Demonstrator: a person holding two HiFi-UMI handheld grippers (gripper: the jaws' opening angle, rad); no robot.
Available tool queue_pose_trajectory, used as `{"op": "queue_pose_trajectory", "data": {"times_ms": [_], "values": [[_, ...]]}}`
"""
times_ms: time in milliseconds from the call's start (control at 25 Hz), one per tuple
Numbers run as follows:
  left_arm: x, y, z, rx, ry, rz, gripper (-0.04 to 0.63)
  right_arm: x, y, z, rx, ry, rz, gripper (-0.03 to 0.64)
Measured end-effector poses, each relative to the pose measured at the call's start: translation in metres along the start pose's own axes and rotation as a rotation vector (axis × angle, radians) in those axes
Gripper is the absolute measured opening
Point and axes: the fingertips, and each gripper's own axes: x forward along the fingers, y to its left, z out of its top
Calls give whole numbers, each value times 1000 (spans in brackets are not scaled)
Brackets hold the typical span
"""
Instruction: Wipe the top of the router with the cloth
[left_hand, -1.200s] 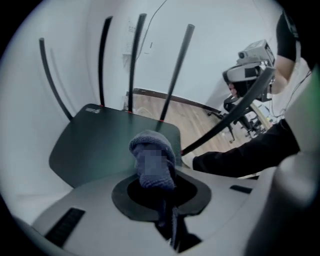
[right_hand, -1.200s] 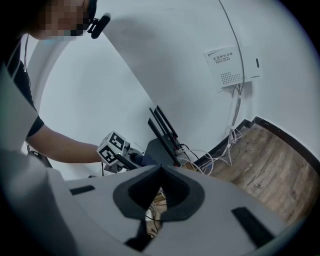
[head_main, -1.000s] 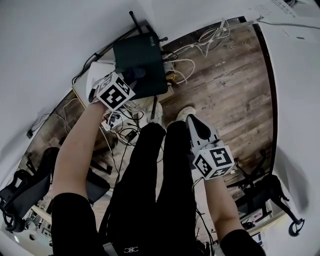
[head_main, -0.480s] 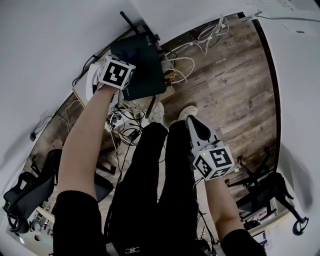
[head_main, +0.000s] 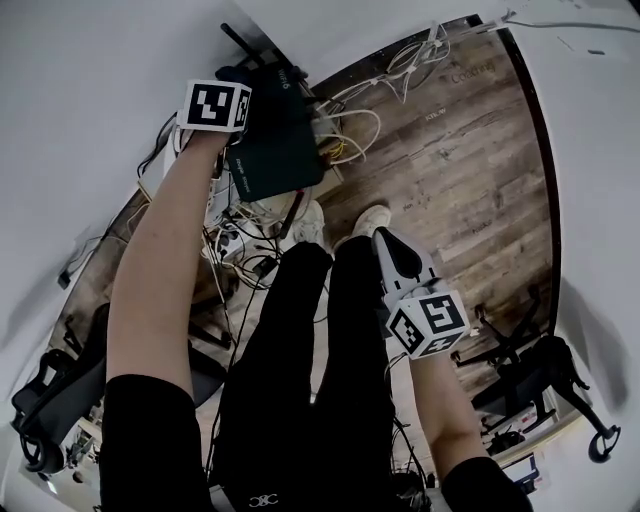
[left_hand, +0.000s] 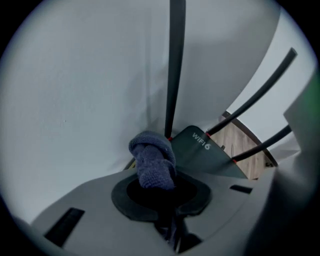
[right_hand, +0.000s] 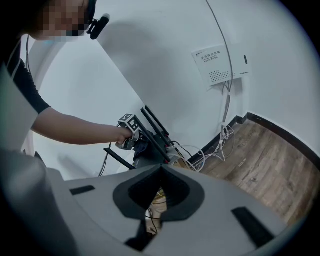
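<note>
My left hand-held gripper (left_hand: 156, 186) clenched on cloth (left_hand: 152, 161), at router (head_main: 278, 150) far edge by antennas (left_hand: 175, 65); unwiped top lies back toward me. Right hand-held gripper (head_main: 393, 250) closed, empty, well apart.

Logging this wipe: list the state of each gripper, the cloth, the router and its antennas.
Left gripper: shut on the cloth.
Right gripper: shut, empty, held away from the router.
Cloth: bunched, at the router's back edge.
Router: top facing up.
Antennas: raised.
</note>
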Motion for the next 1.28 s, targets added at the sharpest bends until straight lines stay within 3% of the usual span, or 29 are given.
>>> {"op": "queue_pose_trajectory", "data": {"times_ms": [280,520,800,920,1120,1200,1280], "values": [[-6,-11,-12,56,-17,11,52,3,8,6,-18,-6,17,0],[-18,-39,-53,127,-5,13,52,4,21,1,-54,17,59,0],[-36,-86,-112,189,-4,-74,52,2,29,-6,-100,48,92,0],[-44,-104,-141,211,38,-135,51,-5,41,-4,-143,66,115,0],[-56,-125,-183,368,170,-219,51,-21,71,10,-239,96,176,-1],[-60,-127,-186,338,171,-239,51,-27,78,19,-280,97,187,0],[-70,-124,-181,233,119,-242,51,-30,82,30,-316,90,194,0]]}}
